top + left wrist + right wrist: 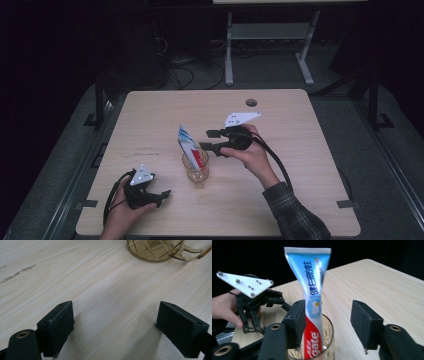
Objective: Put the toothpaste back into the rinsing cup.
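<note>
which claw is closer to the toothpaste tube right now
Right. The right claw stands open right beside the toothpaste tube in the glass mug; the left claw rests farther off.

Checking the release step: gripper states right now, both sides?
Left gripper: open, holding nothing, low over the table.
Right gripper: open, holding nothing; the toothpaste tube stands in the glass mug, by one pad.

a lab or test room, set up for recording rather than living. 1 plain pale wood table (150, 115) with a cable hole (251, 102) stands on grey carpet (60, 165), with metal rails on the left and right. at the far side, loose cables (180, 75) lie on the floor beside the white legs of another desk (229, 50). the surroundings are dark and bare.
</note>
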### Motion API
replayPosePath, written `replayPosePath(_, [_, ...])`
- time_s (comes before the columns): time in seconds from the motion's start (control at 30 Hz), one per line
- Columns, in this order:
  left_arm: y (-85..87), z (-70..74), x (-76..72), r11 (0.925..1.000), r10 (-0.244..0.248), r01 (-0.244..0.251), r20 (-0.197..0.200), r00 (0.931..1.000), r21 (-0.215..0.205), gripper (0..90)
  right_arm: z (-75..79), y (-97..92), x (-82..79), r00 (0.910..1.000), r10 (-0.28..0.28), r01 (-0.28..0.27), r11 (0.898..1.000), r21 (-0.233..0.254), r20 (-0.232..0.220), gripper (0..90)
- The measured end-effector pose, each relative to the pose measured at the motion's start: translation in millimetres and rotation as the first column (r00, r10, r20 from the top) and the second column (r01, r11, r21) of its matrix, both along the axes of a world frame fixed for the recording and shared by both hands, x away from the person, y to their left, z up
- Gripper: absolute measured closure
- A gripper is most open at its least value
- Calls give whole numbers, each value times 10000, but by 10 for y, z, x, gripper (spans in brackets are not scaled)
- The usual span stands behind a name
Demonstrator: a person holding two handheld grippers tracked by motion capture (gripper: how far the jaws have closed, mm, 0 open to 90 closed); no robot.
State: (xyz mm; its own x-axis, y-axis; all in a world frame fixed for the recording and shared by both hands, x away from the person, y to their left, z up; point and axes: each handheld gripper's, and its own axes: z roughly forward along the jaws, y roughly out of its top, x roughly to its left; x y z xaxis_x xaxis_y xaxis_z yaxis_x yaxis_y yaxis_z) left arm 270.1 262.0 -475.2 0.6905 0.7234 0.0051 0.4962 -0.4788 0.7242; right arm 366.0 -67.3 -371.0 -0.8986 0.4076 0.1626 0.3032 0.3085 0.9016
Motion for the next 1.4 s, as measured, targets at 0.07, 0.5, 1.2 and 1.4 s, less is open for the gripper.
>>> replayPosePath(0.07, [0, 0, 0, 10000, 0, 0, -4, 10000, -5, 133, 0, -40, -2, 9999, -122, 123, 9999, -78, 85, 408])
replayPosePath(0.5, [1, 1, 0, 10000, -8, 8, -6, 10000, 5, 133, -139, -428, -84, 9929, -1182, 1189, 9911, -597, 166, 357])
replayPosePath(1.2, [1, 1, -1, 10000, -11, 11, -20, 10000, 11, 133, -389, -990, -344, 9654, -2607, 2579, 9535, -1561, 20, 307])
replayPosePath(1.4, [1, 1, -1, 10000, -8, 8, -19, 10000, 9, 133, -506, -1163, -434, 9518, -3064, 2995, 9370, -1797, -112, 290])
